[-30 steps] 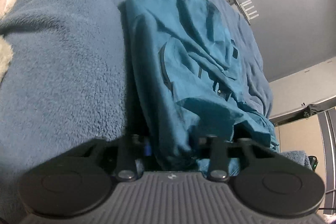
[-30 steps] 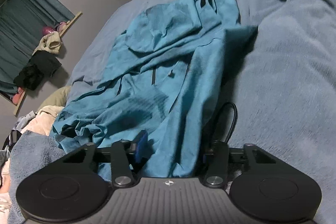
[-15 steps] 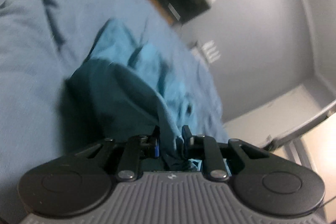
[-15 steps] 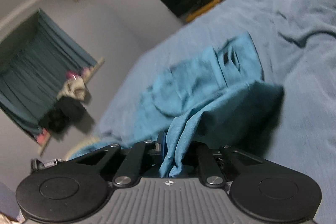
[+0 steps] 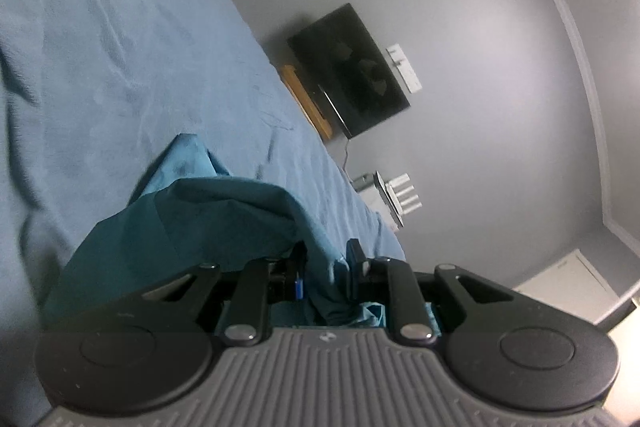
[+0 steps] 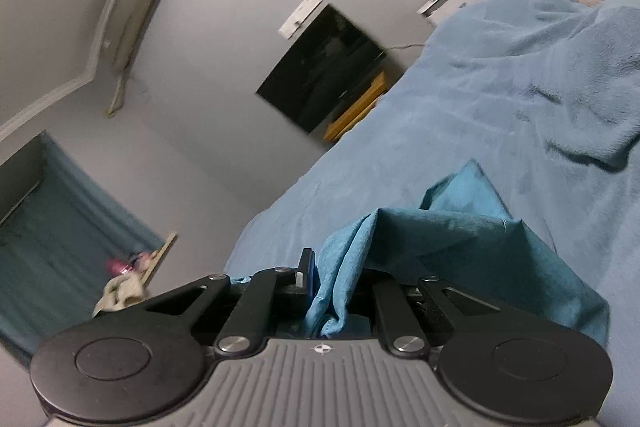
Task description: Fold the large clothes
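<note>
Bed blanket: light blue and fleecy, it fills the left half of the left wrist view from 7 to 12 o'clock, and runs from 1 to 5 o'clock in the right wrist view, rumpled at its 2 o'clock edge.
Wall: plain grey, behind the bed from 12 to 4 o'clock in the left wrist view.
Curtain: dark teal, at 9 o'clock in the right wrist view.
Teal garment: lies on the blanket just ahead of both grippers, one bunched edge lifted off it; seen at 7 o'clock of centre in the left wrist view and at 5 o'clock in the right wrist view. Which kind of garment cannot be told.
Television: black screen on the wall, just past the bed's far end, near centre in both views.
Wooden shelf: directly under the television.
Left gripper: at 6 o'clock, its fingers pressed onto a gathered fold of the teal garment, which hangs between them.
Right gripper: at 6 o'clock, pinching another fold of the teal garment; the cloth covers its right finger.
Pink item: at 8 o'clock beside the curtain, too blurred to identify.
</note>
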